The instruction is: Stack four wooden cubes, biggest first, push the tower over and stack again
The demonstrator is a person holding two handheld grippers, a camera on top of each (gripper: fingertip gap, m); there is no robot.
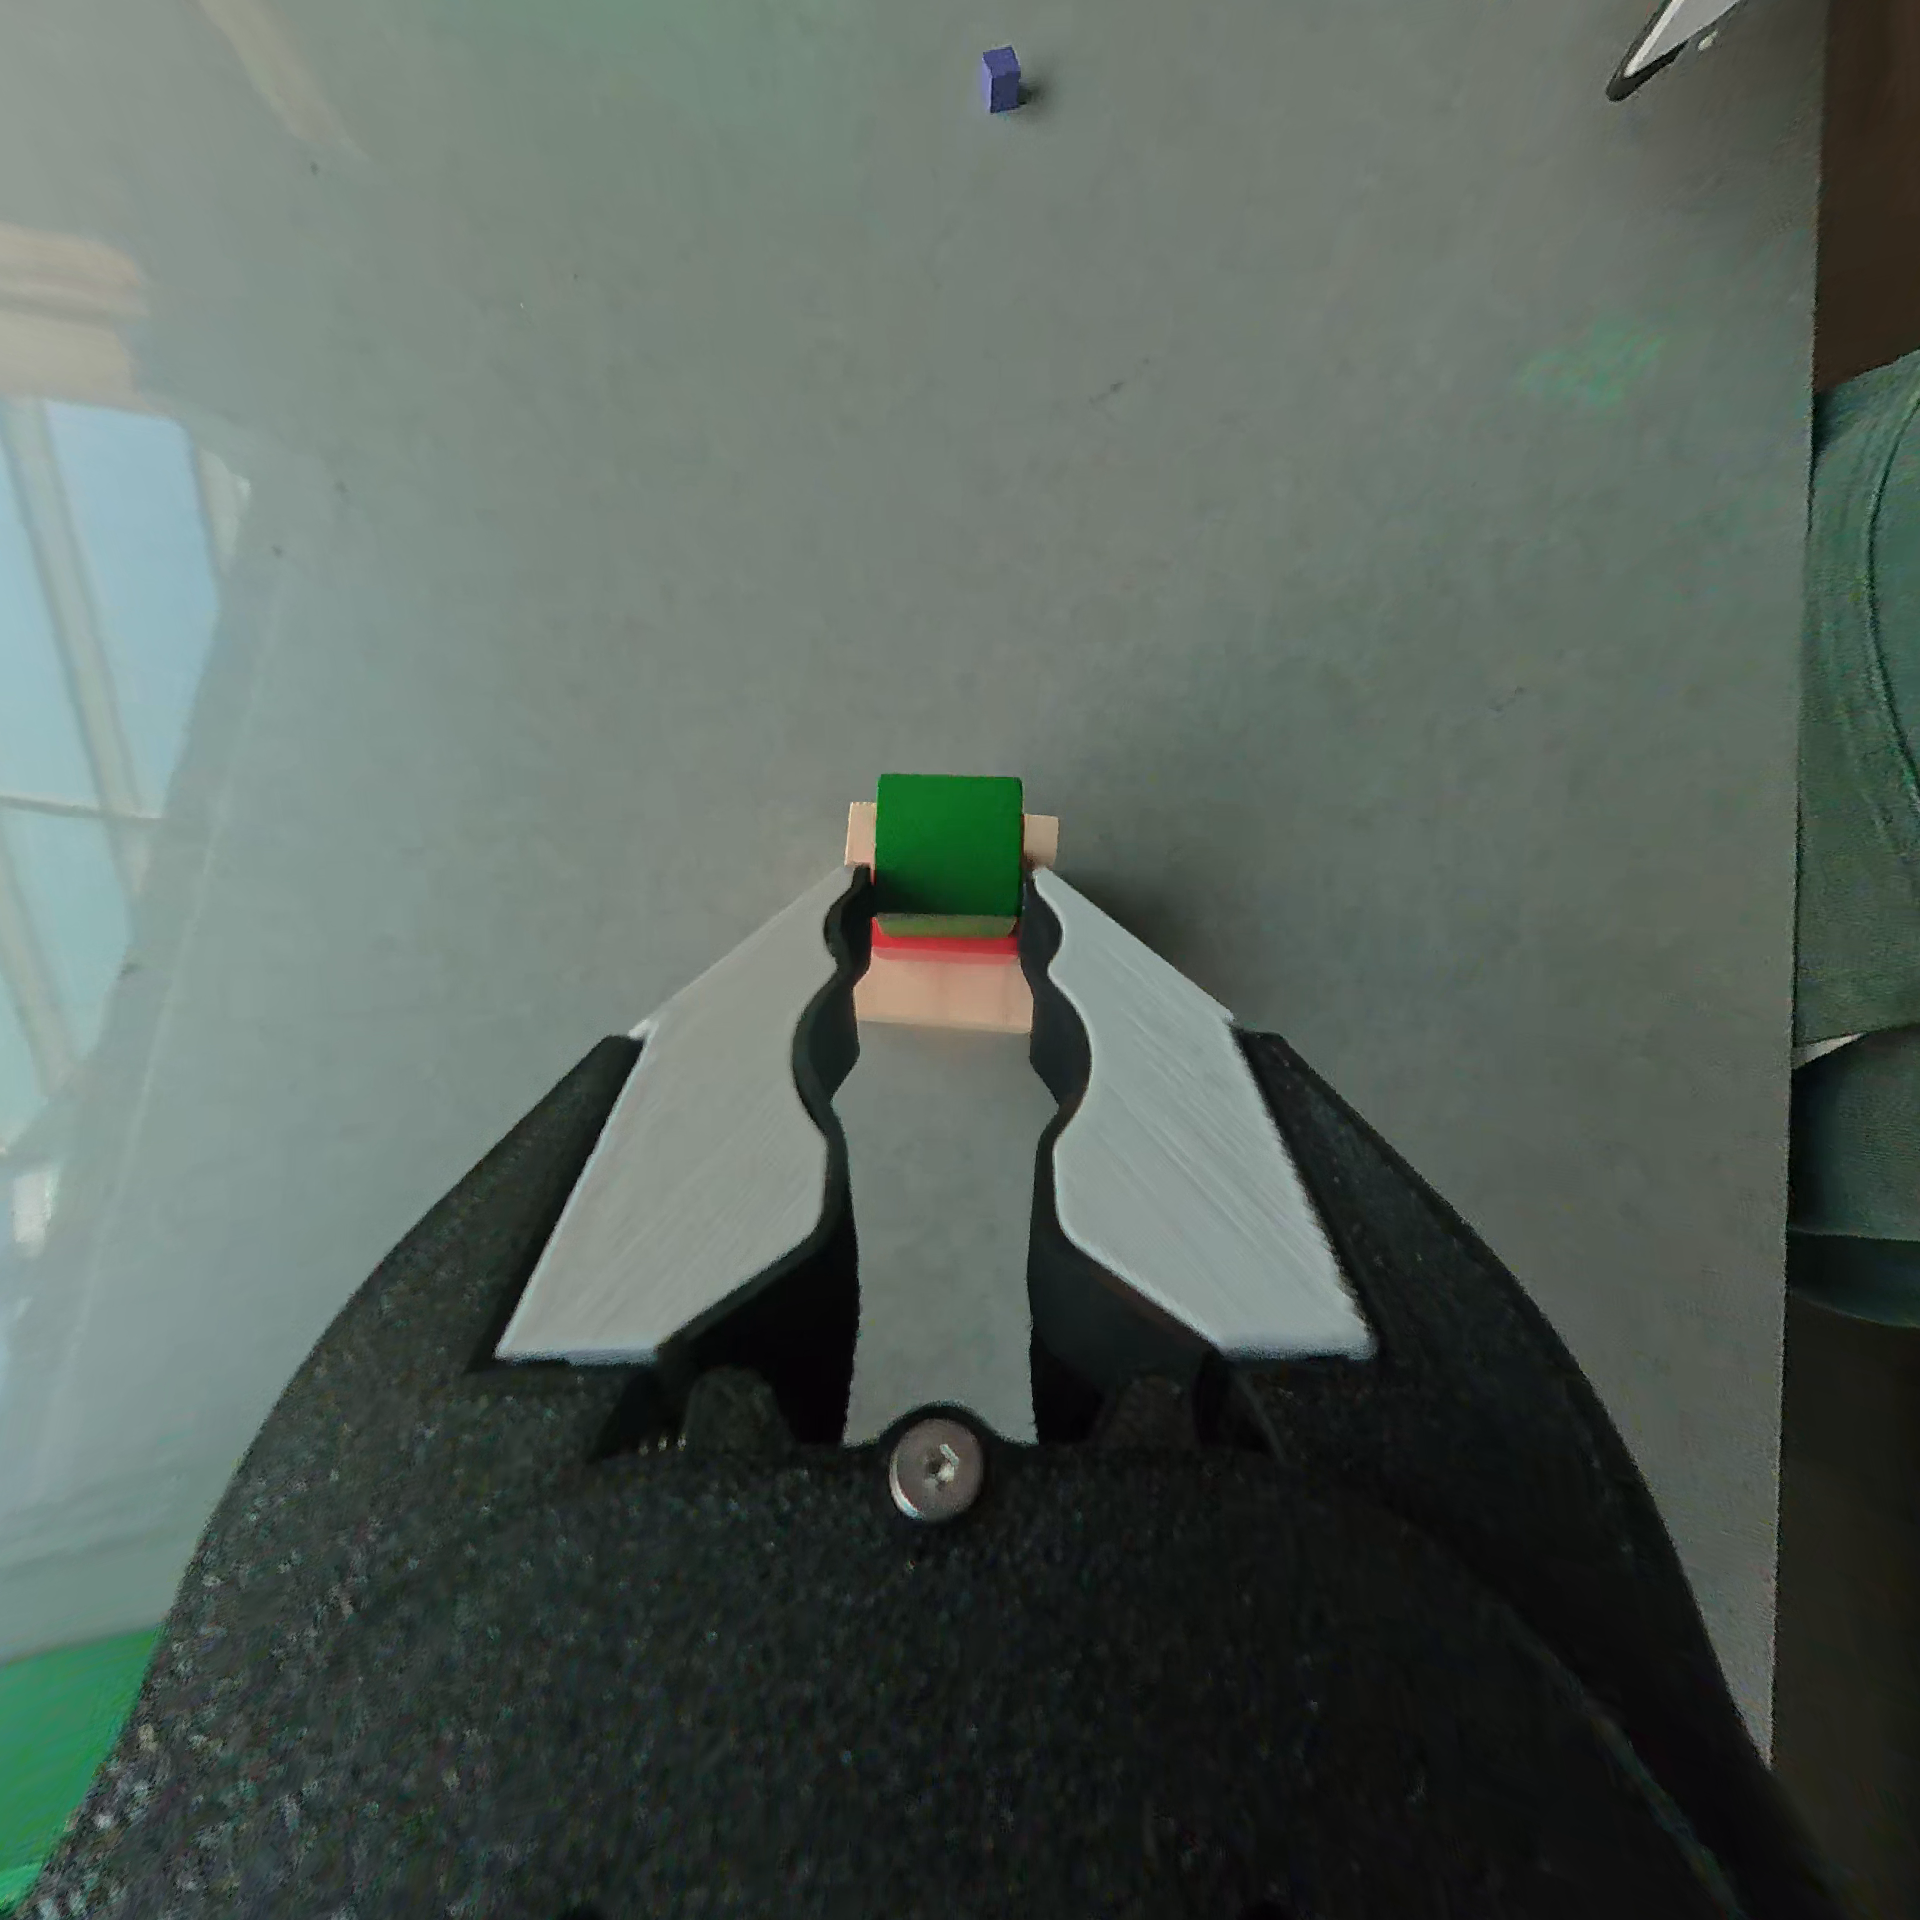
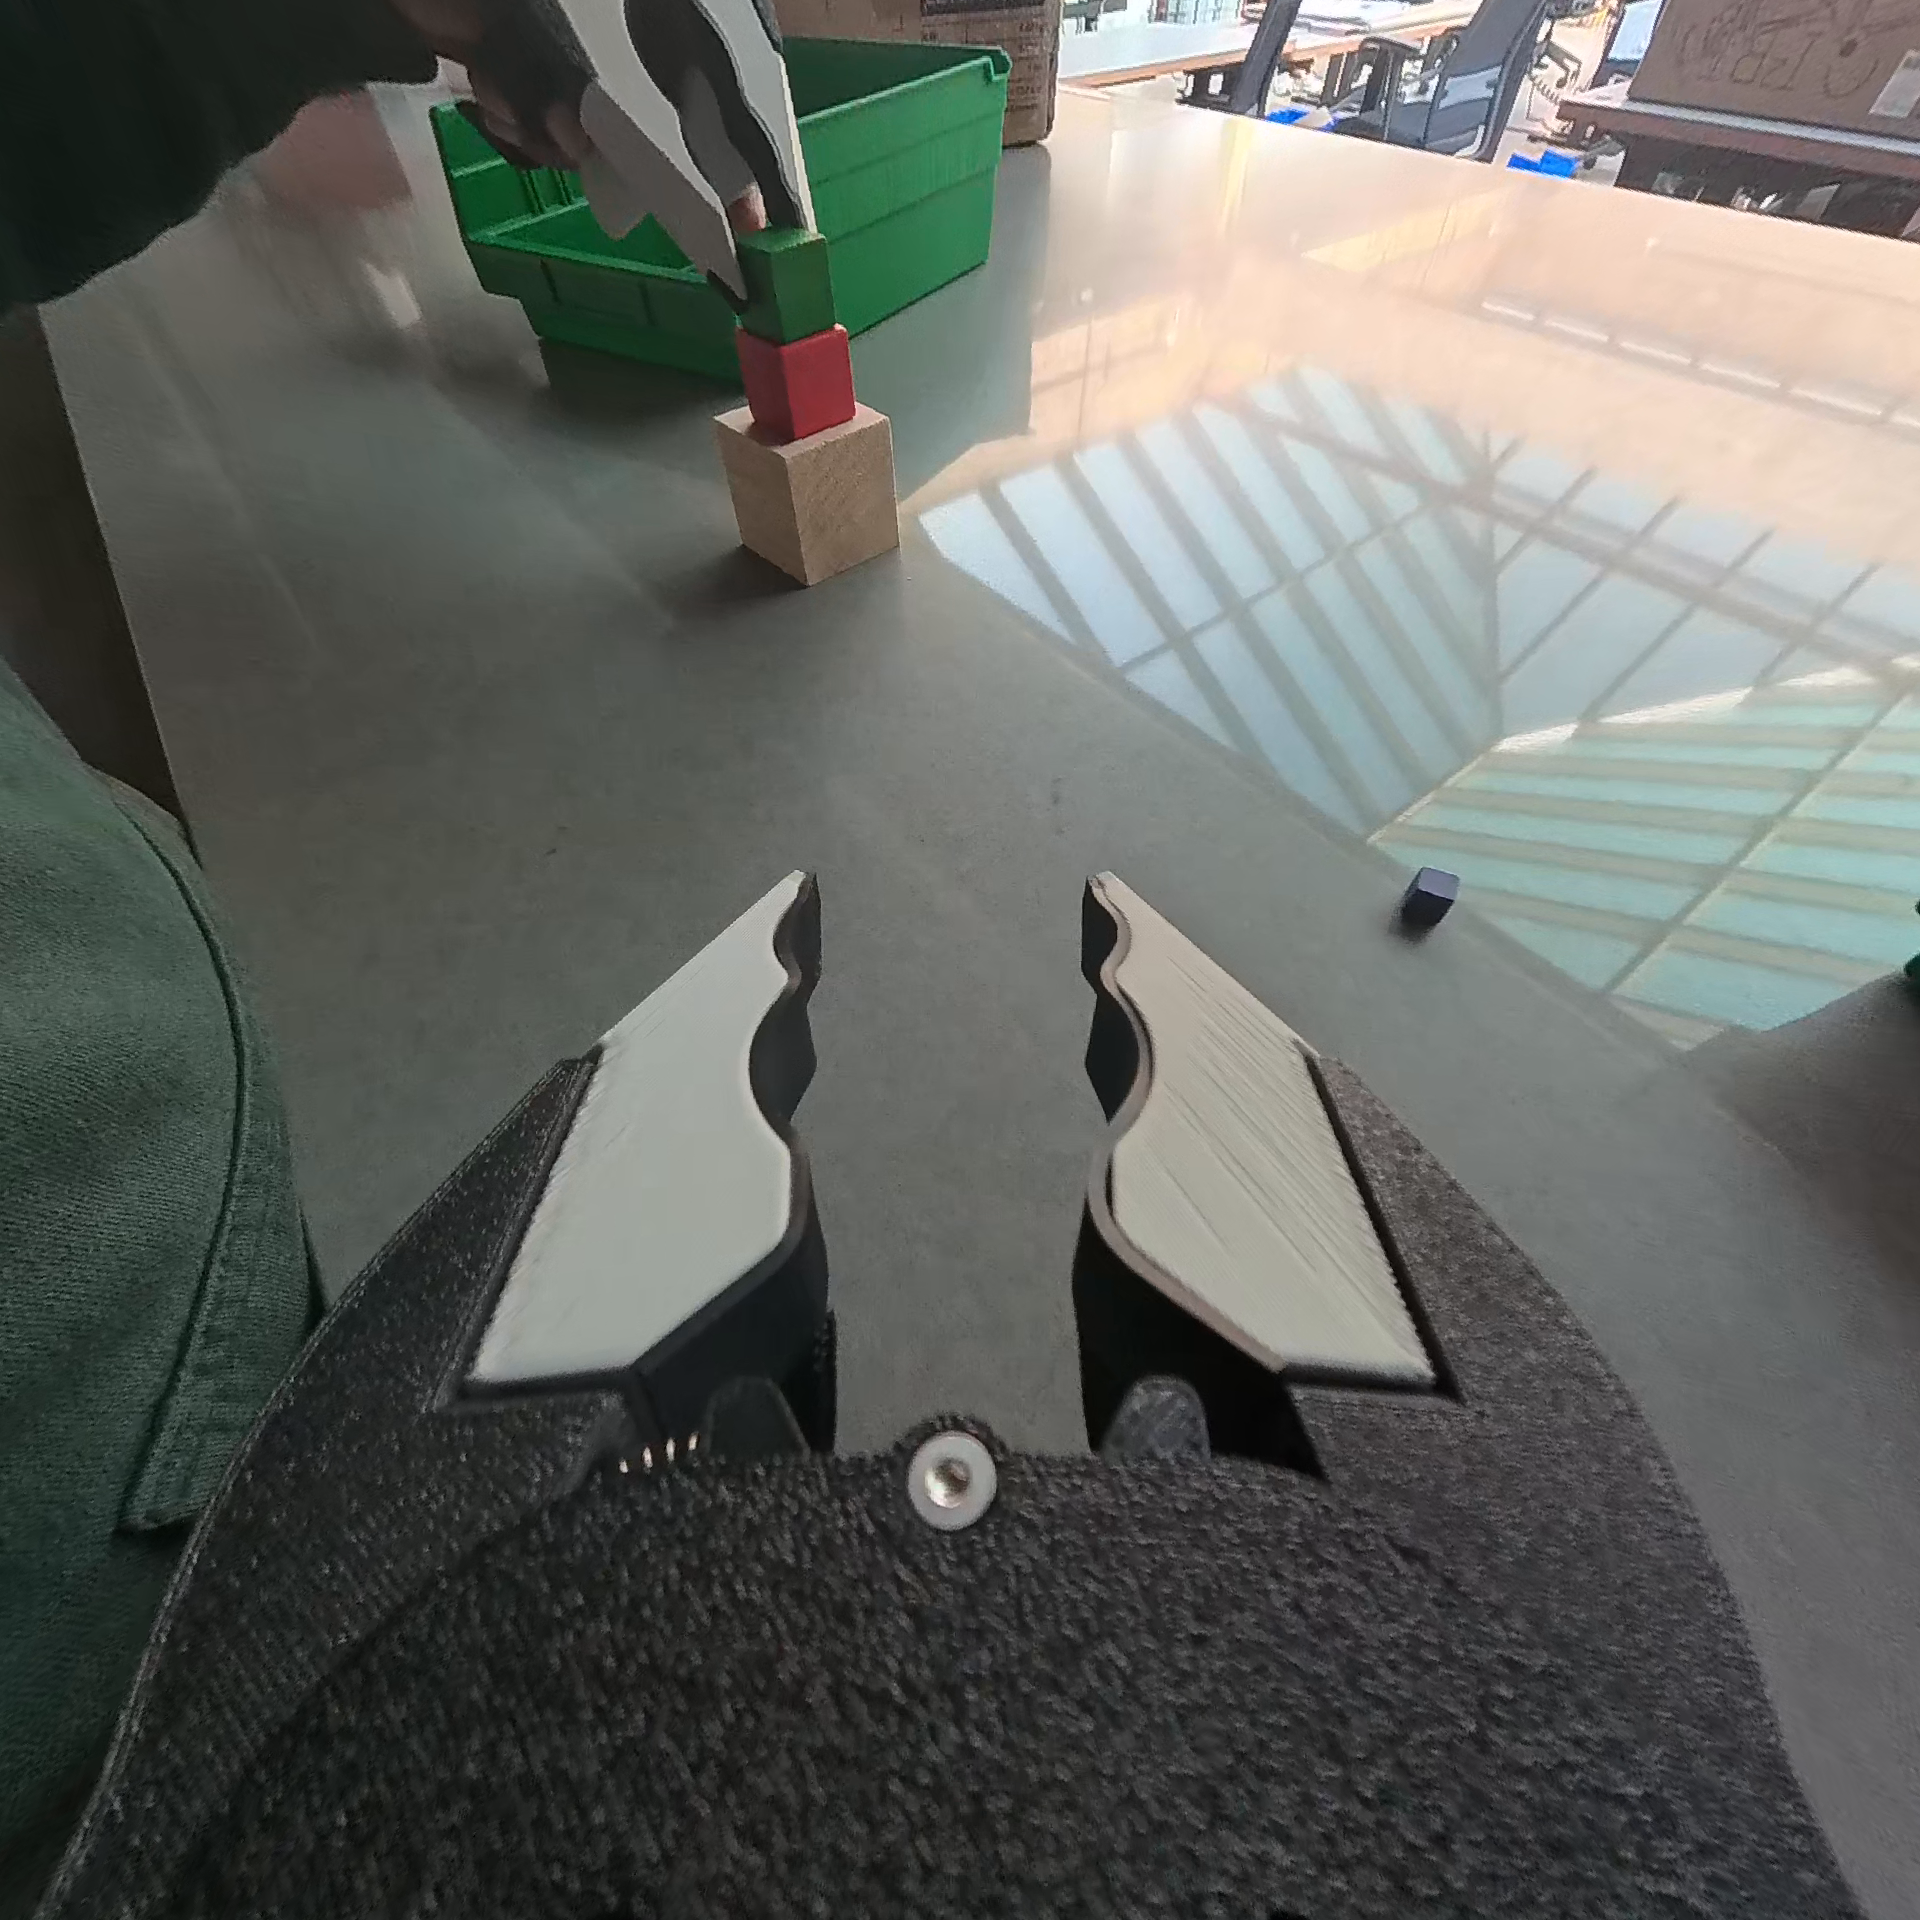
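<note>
Left gripper (image 1: 945, 883): pointed steeply down, clamped on green cube (image 1: 948, 840) atop red cube (image 2: 798, 380), on wooden block (image 2: 816, 499). Right gripper (image 2: 951, 914): low over grey table (image 2: 623, 727), fingers apart, empty.

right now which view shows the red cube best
The right wrist view: the red cube shows side-on, stacked between the green cube above and the wooden block below. The left wrist view looks down the left gripper, shut on the green cube, so only a thin red sliver shows.
</note>
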